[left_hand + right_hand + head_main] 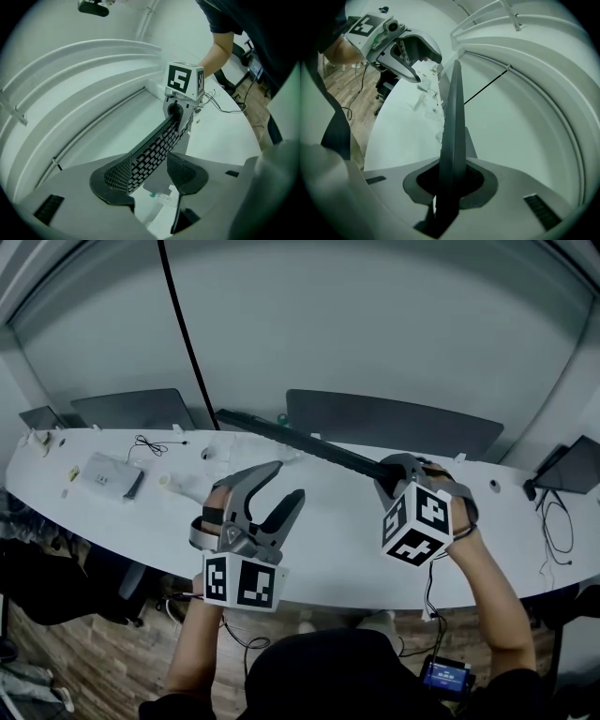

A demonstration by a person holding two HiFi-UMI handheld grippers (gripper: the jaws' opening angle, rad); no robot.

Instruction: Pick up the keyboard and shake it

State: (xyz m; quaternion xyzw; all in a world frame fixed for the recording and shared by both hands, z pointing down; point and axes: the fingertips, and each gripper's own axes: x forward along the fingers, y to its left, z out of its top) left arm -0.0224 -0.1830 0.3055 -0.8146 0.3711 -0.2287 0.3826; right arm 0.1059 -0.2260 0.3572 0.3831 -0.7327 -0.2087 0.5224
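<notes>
Okay, keyboard [300, 442] is up off the tabletop [356, 549], tilted, one end clamped in my right tool [392, 470]. Left tool [291, 478] is open, holding nothing, just beside the keyboard. Only print: black square markers on each marker cube [417, 521]. Black cable [183, 334] hangs behind; white device [108, 474] far left.

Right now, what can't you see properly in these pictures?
- Letters on the keyboard: too small, left gripper view.
- Its key side, right gripper view: turned edge-on.
- Head view, far left: small white things on the table, too small to name.
</notes>
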